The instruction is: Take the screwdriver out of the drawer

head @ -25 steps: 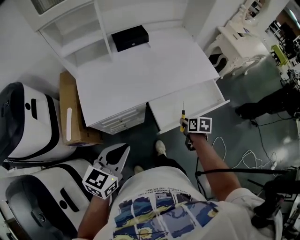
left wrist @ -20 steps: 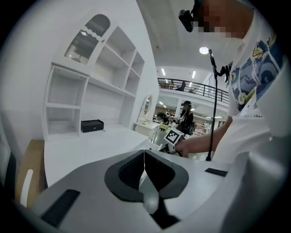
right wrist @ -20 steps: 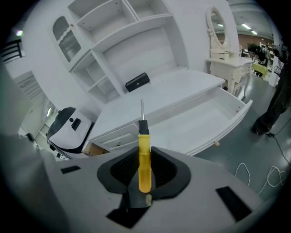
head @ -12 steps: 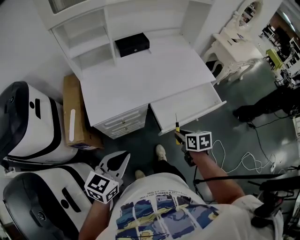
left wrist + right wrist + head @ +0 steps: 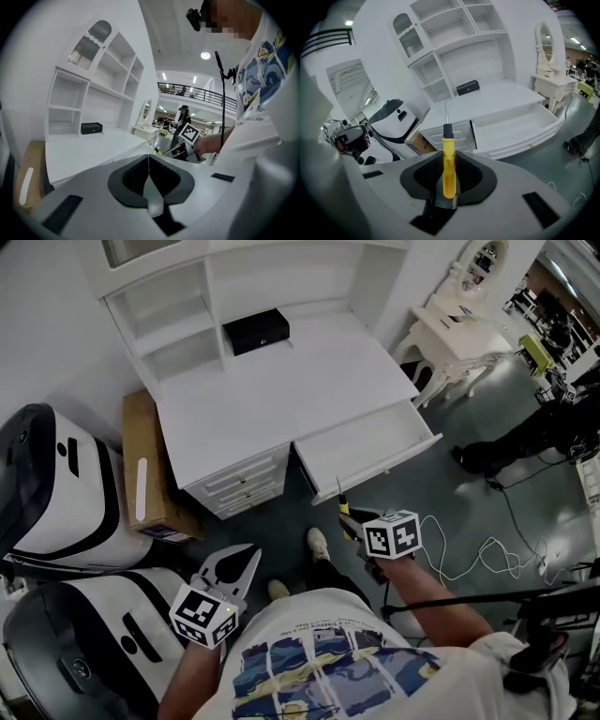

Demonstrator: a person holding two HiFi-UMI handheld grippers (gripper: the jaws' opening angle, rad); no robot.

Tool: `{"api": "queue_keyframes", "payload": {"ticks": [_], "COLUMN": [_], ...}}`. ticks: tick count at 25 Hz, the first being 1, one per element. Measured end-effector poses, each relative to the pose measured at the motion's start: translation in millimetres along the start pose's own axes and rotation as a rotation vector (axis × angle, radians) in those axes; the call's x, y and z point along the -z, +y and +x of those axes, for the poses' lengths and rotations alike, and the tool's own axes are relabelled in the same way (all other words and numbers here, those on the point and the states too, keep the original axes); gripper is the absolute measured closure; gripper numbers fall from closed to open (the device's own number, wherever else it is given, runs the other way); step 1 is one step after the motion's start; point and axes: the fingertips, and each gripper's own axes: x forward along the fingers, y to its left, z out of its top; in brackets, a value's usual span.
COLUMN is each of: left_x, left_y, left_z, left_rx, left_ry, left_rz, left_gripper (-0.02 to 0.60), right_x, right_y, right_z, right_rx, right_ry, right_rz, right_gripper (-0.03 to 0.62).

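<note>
My right gripper is shut on the yellow handle of the screwdriver, whose thin metal shaft points forward toward the desk. In the head view the right gripper holds the screwdriver in the air in front of the open white drawer, clear of its front edge. The drawer shows pulled out and bare inside. My left gripper hangs low at the left, near the person's body, its jaws closed together on nothing.
A white desk with shelves carries a black box at the back. A cardboard box leans at the desk's left. Two white-and-black machines stand at the left. Cables lie on the floor at right. Another white table stands beyond.
My right gripper has drawn back from the drawer toward the body, carrying the screwdriver and rolling a little. The left gripper has shifted only slightly.
</note>
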Motion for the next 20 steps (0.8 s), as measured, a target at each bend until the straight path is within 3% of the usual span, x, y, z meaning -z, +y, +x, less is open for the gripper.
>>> {"api": "queue_keyframes", "payload": {"ticks": [20], "left_x": [15], "left_y": [-13], "left_z": [-20], "left_rx": [0.006], "left_ry": [-0.012], "left_rz": [-0.004], "left_gripper": [0.568], "right_x": [20], "right_y": [41], "right_z": [-15], "right_rx": [-0.054], "right_ry": [-0.021], "right_rz": [-0.053], "right_gripper": [0.496]}}
